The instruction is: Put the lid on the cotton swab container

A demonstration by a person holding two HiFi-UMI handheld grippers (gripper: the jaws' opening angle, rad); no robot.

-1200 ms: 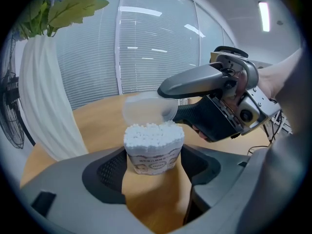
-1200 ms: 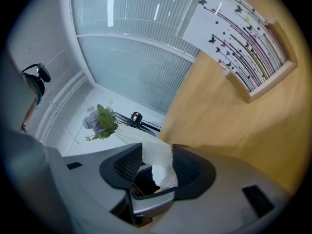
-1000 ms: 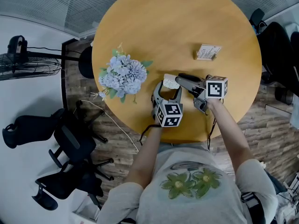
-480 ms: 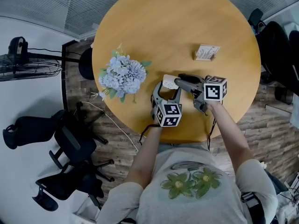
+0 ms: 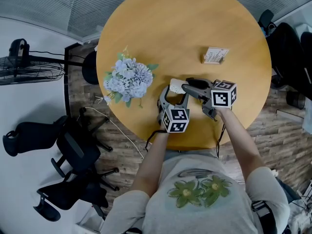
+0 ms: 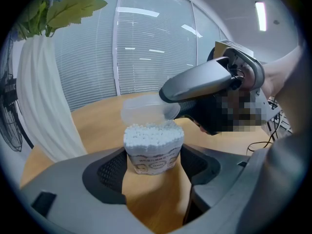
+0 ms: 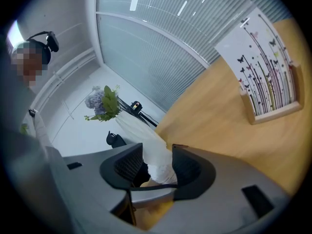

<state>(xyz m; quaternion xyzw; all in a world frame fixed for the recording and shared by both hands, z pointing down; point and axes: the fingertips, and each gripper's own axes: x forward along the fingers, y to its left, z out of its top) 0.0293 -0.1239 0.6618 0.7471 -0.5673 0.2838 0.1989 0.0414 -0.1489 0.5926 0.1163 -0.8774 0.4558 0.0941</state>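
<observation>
While right hand-held gripper (image 7: 155,168) rolled its lid (image 6: 146,110), container (image 6: 153,152) stayed clamped.

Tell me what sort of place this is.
Most likely an office or meeting room: a round wooden table, black swivel office chairs beside it, and a glass wall with slatted blinds behind.

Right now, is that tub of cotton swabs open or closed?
Open. The cotton swab container shows bare swab tips; the clear lid is above it, unseated.
</observation>
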